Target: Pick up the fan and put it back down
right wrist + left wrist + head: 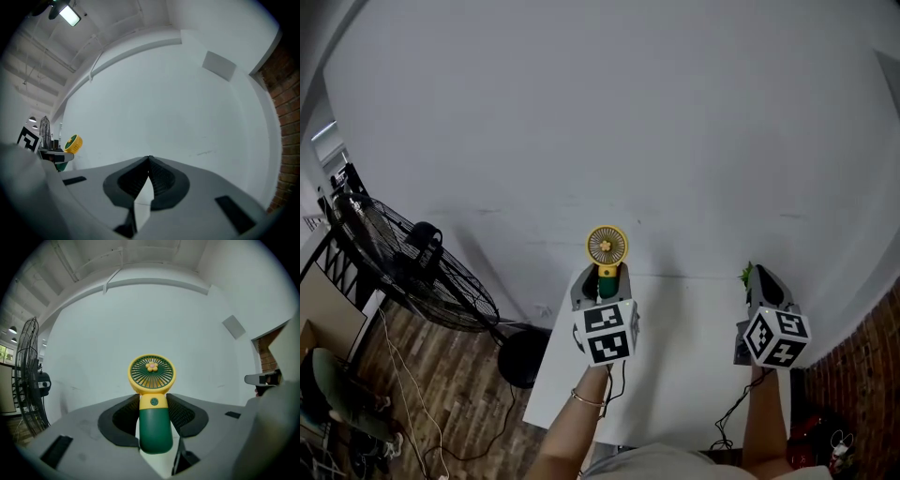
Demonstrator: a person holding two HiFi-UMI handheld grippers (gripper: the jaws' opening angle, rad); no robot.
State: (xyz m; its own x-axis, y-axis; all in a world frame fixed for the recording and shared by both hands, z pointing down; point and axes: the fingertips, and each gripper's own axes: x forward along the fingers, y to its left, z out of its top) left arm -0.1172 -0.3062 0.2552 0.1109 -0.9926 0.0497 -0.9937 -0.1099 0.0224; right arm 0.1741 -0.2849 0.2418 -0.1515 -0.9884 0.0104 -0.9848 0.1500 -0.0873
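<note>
Your left tongs are clamped on the green handle of the handheld fan — gripped low, so its yellow head stands upright and unobstructed. The fan is over the far edge of the tabletop; contact cannot be confirmed. Your right tongs are pressed together, empty — parked aside.

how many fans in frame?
2. A small fan, yellow and green, is held upright in the left tongs. A big black floor fan stands at the far left of the head view. No others visible.
</note>
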